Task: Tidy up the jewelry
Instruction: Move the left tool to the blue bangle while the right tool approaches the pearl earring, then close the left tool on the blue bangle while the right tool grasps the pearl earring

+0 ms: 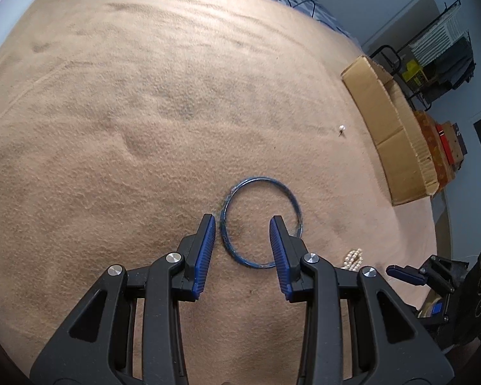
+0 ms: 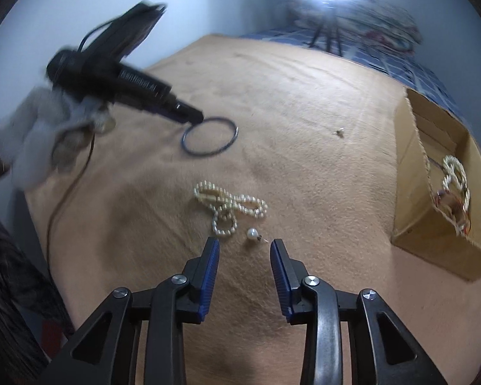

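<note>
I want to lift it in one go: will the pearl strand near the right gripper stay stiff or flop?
The pearl strand probably flops: it lies in loose loops on the blanket. Its round beads may slip between the pads. It looks light.

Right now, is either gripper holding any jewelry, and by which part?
Nothing is held. The left gripper straddles the thin blue bangle's rim, pads apart from it; the right gripper stands open just short of the pearl drop earring.

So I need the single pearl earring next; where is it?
In the right wrist view, the pearl earring lies on the tan blanket, just right of the pearl necklace.
</note>
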A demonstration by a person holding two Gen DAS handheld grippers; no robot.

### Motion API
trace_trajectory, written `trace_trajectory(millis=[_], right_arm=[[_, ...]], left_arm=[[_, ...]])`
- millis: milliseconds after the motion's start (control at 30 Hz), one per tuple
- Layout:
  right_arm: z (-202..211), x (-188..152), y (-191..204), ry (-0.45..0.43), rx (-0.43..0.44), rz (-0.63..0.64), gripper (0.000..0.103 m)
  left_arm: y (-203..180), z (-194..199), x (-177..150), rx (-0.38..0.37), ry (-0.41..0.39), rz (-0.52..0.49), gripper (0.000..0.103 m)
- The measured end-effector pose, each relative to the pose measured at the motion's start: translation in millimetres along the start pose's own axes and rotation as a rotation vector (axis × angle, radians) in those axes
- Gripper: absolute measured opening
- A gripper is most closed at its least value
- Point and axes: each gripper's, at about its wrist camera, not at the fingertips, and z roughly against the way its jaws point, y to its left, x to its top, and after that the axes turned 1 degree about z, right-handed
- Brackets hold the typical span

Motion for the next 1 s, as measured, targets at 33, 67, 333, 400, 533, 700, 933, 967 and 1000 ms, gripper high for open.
trace_trajectory(millis=[33, 67, 333, 400, 533, 700, 933, 967, 1000], right_arm=[[-0.9, 0.0, 0.4, 0.004, -0.002, 0.009, 0.033], [-2.9, 0.2, -0.5, 0.008, -0.002, 0.013, 0.032], [-12.3, 4.1, 1.0, 0.013, -0.013, 0.045, 0.03], [-15.0, 5.8, 1.8, 0.013, -0.014, 0.043, 0.029], [-20.4, 9.8, 0.6, 0.015, -0.014, 0.047, 0.024], [-27.6, 11.1, -1.3, 0.032, -0.007, 0.045, 0.016], [-25.8, 11.9, -5.2, 0.027, 0.016, 0.019, 0.008], [-25.0, 12.4, -5.4, 0.025, 0.018, 0.018, 0.008], [-24.4, 12.6, -5.0, 0.023, 0.02, 0.018, 0.008]], left_arm=[[0.0, -0.8, 0.0, 0.001, 0.003, -0.002, 0.035], [-0.2, -2.5, 0.1, 0.006, 0.006, -0.005, 0.035], [-0.5, -11.2, 1.6, 0.017, 0.013, -0.014, 0.035], [-1.0, -12.3, 1.9, 0.021, 0.01, -0.02, 0.035], [-1.4, -14.6, 2.9, 0.037, 0.003, -0.031, 0.028], [-3.6, -17.1, 4.7, 0.056, -0.008, -0.048, 0.021], [-4.5, -19.4, 6.4, 0.076, -0.026, -0.064, 0.006], [-3.6, -18.9, 6.6, 0.075, -0.028, -0.063, 0.005], [-3.2, -18.5, 6.6, 0.074, -0.03, -0.062, 0.004]])
